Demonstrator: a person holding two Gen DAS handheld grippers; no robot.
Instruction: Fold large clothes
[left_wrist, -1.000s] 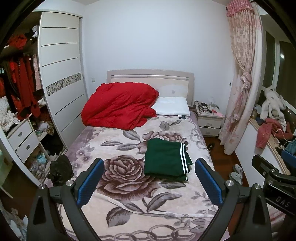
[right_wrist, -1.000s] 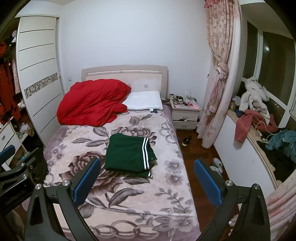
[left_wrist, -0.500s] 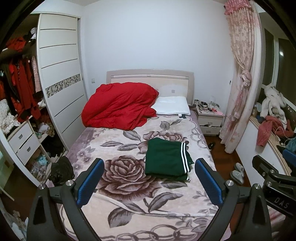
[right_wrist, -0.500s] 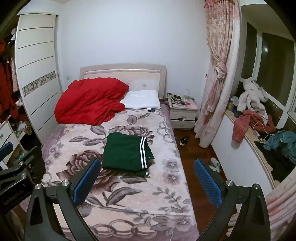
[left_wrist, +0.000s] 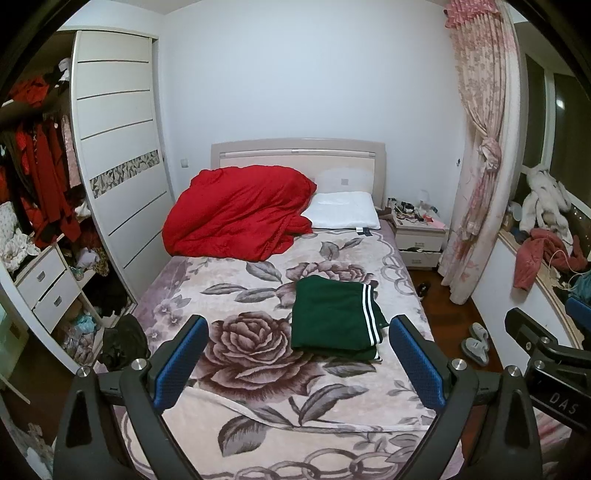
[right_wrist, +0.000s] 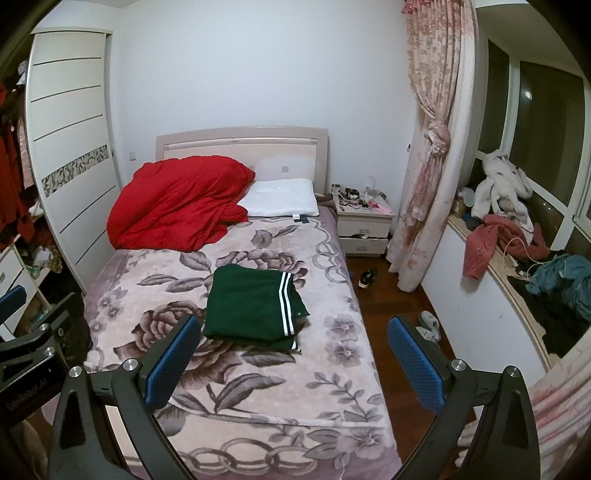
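A dark green garment with white stripes (left_wrist: 334, 315) lies folded into a neat rectangle on the flowered bedspread (left_wrist: 240, 332), right of the bed's middle. The same folded green garment (right_wrist: 253, 308) shows in the right wrist view. My left gripper (left_wrist: 297, 363) is held open above the foot of the bed, well short of the garment, with nothing between its blue pads. My right gripper (right_wrist: 291, 365) is open too, over the bed's right front part, and empty. Each gripper's body shows at the edge of the other's view.
A red quilt (left_wrist: 236, 214) and a white pillow (left_wrist: 345, 216) lie at the headboard. An open wardrobe (left_wrist: 40, 206) stands left. A nightstand (right_wrist: 364, 229), a tied curtain (right_wrist: 430, 166), shoes on the floor (right_wrist: 367, 277) and a window ledge with clothes (right_wrist: 498, 236) are right.
Both grippers have drawn back and risen slightly from the bed, so the room looks a little farther. The green garment has not moved. Both stay open.
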